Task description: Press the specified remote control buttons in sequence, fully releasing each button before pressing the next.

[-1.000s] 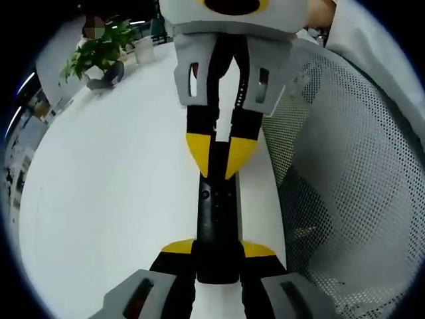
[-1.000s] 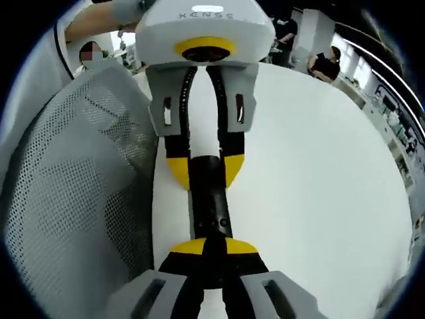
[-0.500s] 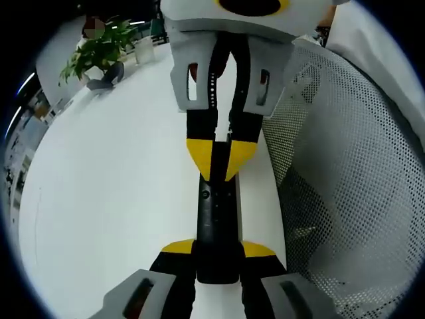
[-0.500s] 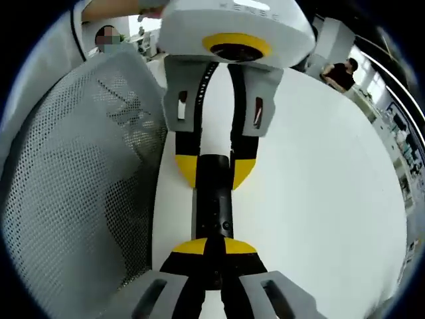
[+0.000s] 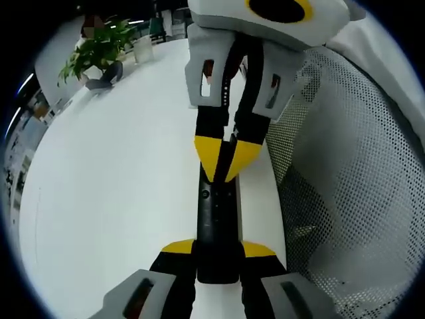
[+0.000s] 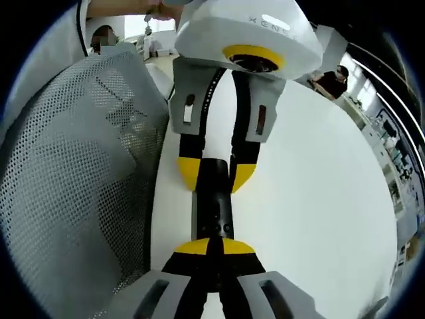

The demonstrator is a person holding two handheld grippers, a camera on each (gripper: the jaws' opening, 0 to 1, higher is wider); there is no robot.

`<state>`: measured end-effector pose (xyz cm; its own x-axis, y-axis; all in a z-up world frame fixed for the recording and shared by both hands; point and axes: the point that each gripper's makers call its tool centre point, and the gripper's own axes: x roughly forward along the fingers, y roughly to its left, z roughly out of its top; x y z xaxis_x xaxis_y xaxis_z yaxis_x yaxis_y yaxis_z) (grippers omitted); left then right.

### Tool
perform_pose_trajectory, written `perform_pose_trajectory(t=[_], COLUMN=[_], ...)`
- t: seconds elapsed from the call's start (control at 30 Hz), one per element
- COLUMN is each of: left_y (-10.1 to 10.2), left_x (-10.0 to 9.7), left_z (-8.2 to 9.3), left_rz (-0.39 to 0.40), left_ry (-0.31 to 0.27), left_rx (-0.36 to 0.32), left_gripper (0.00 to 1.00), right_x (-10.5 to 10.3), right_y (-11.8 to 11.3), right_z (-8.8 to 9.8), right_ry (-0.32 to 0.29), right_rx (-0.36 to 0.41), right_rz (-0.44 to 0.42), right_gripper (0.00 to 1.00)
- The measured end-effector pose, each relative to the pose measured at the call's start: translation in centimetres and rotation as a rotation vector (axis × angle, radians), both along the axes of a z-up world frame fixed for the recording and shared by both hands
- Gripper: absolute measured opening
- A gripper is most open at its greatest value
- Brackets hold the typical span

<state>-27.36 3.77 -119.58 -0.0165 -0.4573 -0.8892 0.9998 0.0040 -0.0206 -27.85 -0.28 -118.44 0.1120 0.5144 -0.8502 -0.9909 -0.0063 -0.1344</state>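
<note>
A black remote control (image 5: 217, 212) lies lengthwise above the white table, with small buttons on its top face. My left gripper (image 5: 218, 256) is shut on its near end, one yellow-tipped jaw on each side. The right gripper (image 5: 226, 159) reaches in from the top of the left gripper view, its yellow tips pressed together and resting on the remote's far part. In the right gripper view my right gripper (image 6: 214, 247) is shut, its tips on the remote (image 6: 212, 206), and the left gripper (image 6: 214, 174) clamps the remote's other end.
A grey mesh chair back (image 5: 345, 166) stands close beside the table's edge, also seen as the mesh chair back (image 6: 73, 166). The white table (image 5: 113, 173) stretches wide to the other side. A potted plant (image 5: 99, 50) sits at the far end. People (image 6: 329, 76) are in the background.
The right gripper's body has tilted and swung sideways, while its closed tips stay on the remote. The left gripper keeps its hold and the remote has not shifted.
</note>
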Motion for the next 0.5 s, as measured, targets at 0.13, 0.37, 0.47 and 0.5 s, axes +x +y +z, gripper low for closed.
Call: perform_pose_trajectory(t=[0.13, 0.37, 0.47, 0.5], left_y=[0.03, 0.02, 0.05, 0.04], left_x=[0.01, 0.03, 0.03, 0.02], left_z=[0.00, -0.01, 0.00, 0.00], left_rz=[0.002, 0.009, 0.011, 0.011], left_ry=[0.000, 0.003, 0.008, 0.008], left_rx=[-0.004, -0.005, -0.007, -0.007], left_gripper=[0.23, 0.22, 0.22, 0.22], right_x=[0.40, 0.12, 0.17, 0.16], right_y=[0.18, -0.01, -0.03, 0.04], right_z=[-0.07, -0.05, -0.13, -0.17], right_ry=[0.007, 0.064, 0.077, 0.073], right_rx=[0.000, -0.032, -0.022, -0.030], right_rz=[-0.007, -0.034, -0.054, -0.048], right_gripper=[0.00, 0.00, 0.00, 0.00])
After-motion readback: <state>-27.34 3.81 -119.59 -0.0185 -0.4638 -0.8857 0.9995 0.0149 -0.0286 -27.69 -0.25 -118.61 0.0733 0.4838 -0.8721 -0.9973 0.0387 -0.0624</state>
